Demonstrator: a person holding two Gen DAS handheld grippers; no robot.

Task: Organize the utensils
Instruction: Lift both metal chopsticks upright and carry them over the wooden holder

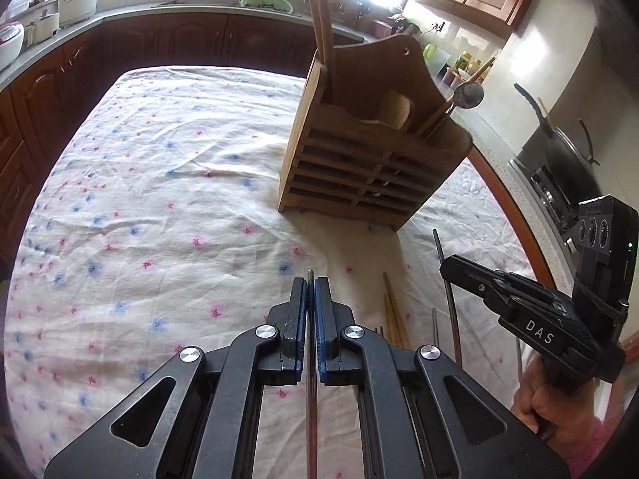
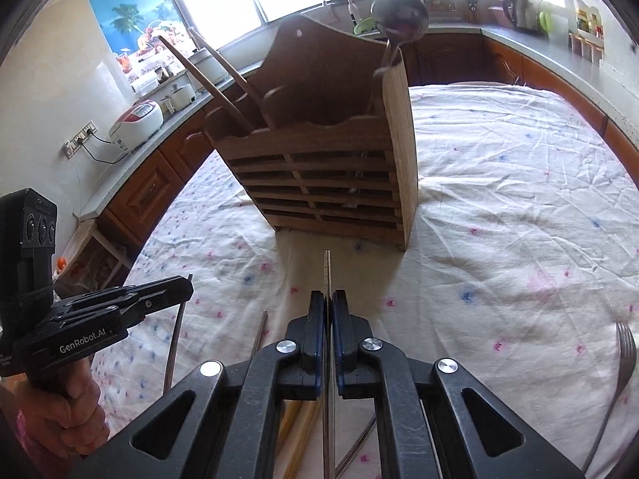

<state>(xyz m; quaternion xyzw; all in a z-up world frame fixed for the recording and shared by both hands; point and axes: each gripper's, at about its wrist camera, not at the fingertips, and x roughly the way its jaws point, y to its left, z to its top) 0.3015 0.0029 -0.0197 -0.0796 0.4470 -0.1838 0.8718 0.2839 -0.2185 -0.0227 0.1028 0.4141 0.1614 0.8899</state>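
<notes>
Left wrist view: the left gripper [image 1: 310, 293] has its blue-padded fingers [image 1: 298, 299] closed almost fully on a thin metal chopstick [image 1: 312, 399], which runs lengthwise between them with its tip just past the fingertips. Ahead and to the right of the fingers stands the wooden utensil holder [image 1: 371, 159] on the floral tablecloth [image 1: 159, 199] covering the desk. It has a slatted front and holds wooden chopsticks [image 1: 319, 20] at its left end and a metal ladle [image 1: 469, 94] at its right. Loose bamboo chopsticks [image 1: 393, 315] lie right of the fingers. Only the right wrist view shows a fork [image 2: 623, 363], lying far right on the cloth. There the right gripper [image 2: 328, 311] likewise pinches a second metal chopstick [image 2: 327, 275], its tip pointing at the holder's base straight ahead.
</notes>
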